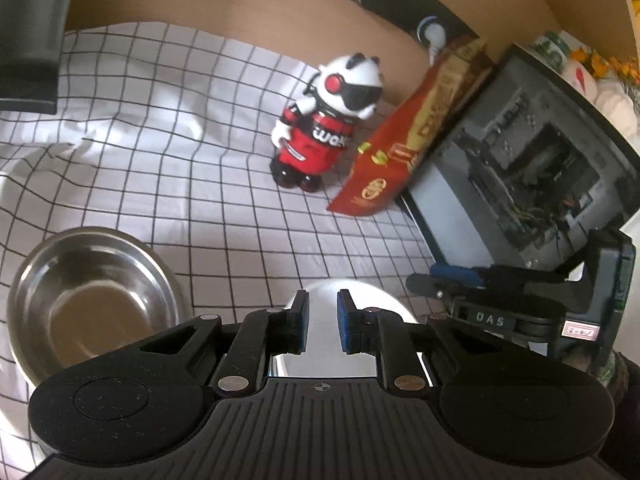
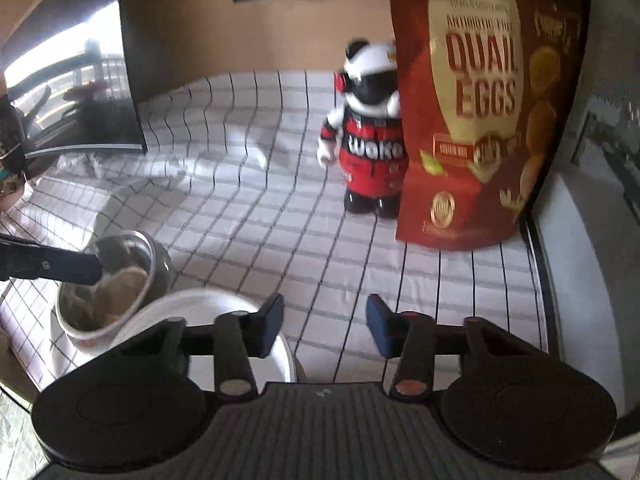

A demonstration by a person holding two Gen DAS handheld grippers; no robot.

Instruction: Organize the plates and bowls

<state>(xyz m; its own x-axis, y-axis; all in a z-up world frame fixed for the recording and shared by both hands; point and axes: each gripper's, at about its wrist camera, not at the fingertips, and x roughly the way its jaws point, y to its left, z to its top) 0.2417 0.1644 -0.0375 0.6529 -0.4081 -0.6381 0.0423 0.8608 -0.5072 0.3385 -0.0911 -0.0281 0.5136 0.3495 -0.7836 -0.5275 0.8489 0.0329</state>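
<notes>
Checked tablecloth (image 1: pixel 208 216) under both: left hand-held gripper (image 1: pixel 322 322) pinched nearly together, right hand-held gripper (image 2: pixel 325 322) apart.

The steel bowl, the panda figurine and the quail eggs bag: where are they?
steel bowl (image 1: pixel 92 304), left wrist view, inner wall.
panda figurine (image 1: pixel 320 136), left wrist view, red torso.
quail eggs bag (image 2: pixel 480 80), right wrist view, printed front.

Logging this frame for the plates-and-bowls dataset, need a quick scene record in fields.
surface: checked white cloth
steel bowl: upright, empty, left of the left gripper
white plate: flat, beside the steel bowl
left gripper: shut, over the plate; grip on it unclear
right gripper: open, nothing between the fingers
toy figure: standing at the back
quail eggs pouch: upright, beside the figure
computer case: right of the pouch
</notes>
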